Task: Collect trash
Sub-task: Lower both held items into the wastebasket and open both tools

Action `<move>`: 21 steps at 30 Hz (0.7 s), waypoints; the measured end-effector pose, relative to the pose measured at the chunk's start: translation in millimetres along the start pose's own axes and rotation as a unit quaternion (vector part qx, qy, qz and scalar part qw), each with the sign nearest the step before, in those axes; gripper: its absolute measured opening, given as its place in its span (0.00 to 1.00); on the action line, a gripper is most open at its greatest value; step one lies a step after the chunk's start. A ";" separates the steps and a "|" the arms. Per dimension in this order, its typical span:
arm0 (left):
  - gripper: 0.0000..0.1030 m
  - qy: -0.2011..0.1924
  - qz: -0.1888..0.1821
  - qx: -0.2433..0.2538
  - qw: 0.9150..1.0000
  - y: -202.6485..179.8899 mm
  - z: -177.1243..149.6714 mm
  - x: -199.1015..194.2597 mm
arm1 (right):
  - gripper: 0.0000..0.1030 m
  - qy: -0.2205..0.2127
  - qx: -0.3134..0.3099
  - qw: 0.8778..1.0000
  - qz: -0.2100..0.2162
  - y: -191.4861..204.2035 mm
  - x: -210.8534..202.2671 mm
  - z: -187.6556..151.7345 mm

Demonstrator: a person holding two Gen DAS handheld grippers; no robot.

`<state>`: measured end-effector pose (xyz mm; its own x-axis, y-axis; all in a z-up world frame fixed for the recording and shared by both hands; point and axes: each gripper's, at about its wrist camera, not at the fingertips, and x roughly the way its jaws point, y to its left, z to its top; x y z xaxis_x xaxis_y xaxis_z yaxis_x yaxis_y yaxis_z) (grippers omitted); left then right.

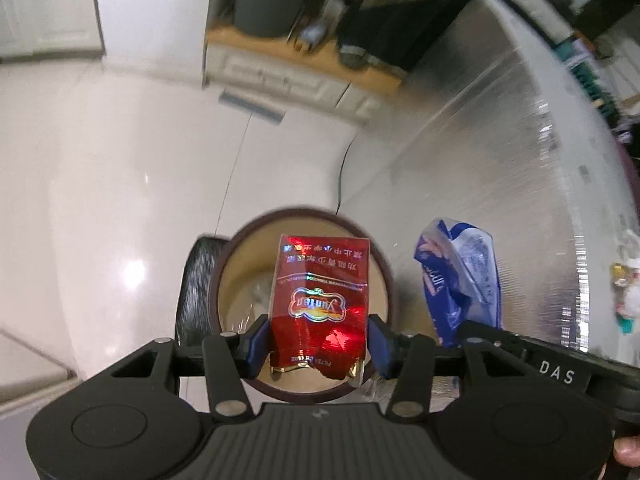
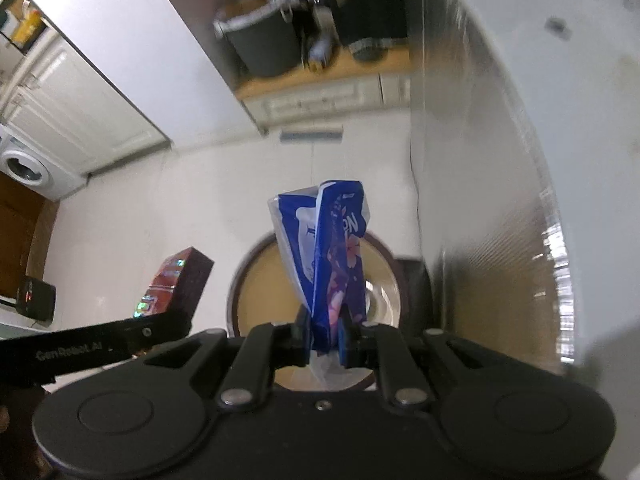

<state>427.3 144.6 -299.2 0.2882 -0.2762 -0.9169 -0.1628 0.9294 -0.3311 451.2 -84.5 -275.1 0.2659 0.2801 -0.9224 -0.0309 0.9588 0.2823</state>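
Note:
My left gripper (image 1: pixel 318 340) is shut on a crumpled red cigarette pack (image 1: pixel 320 300), its blue pads pressing both sides. The pack hangs right above the round brown-rimmed bin (image 1: pixel 224 280) on the floor. My right gripper (image 2: pixel 324 340) is shut on a crumpled blue and white plastic wrapper (image 2: pixel 332 248), held over the same bin (image 2: pixel 240 280). The left wrist view shows that wrapper (image 1: pixel 460 276) just right of the red pack; the right wrist view shows the red pack (image 2: pixel 168 284) at the left. Clear plastic lies at the bottom of the bin.
A silver textured table top (image 1: pixel 500 160) curves along the right, with small bits of litter (image 1: pixel 626 292) near its edge. White floor tiles (image 1: pixel 120 200) spread to the left. Beyond them stand a white cabinet (image 2: pixel 320 96), a grey bucket (image 2: pixel 260 40) and a washing machine (image 2: pixel 24 168).

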 end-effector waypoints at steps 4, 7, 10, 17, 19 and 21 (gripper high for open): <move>0.50 0.036 0.006 -0.021 0.999 12.1 4.0 35.8 | 0.13 0.041 0.013 0.999 -0.003 -1.3 38.4 2.0; 0.50 0.054 0.009 -0.030 0.998 19.2 6.3 57.5 | 0.13 0.063 0.020 0.998 -0.001 -4.8 61.1 2.8; 0.50 0.069 0.010 -0.044 0.997 27.2 7.5 77.8 | 0.13 0.081 0.032 0.996 -0.001 -8.8 82.4 2.6; 0.50 0.089 0.012 -0.064 0.994 33.7 5.9 106.0 | 0.15 0.096 0.052 0.994 0.009 -16.2 113.3 1.0; 0.51 0.085 0.013 -0.074 0.994 35.9 6.2 110.8 | 0.18 0.089 0.054 0.994 0.015 -17.9 115.5 1.4; 0.57 0.080 0.017 -0.080 0.993 36.5 8.6 112.5 | 0.34 0.076 0.068 0.994 0.028 -20.3 115.6 1.7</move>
<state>461.9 149.5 -412.6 0.1284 -0.2926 -0.9476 -0.3216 0.8915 -0.3189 484.2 -71.6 -387.0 0.1189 0.3471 -0.9303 0.0915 0.9291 0.3583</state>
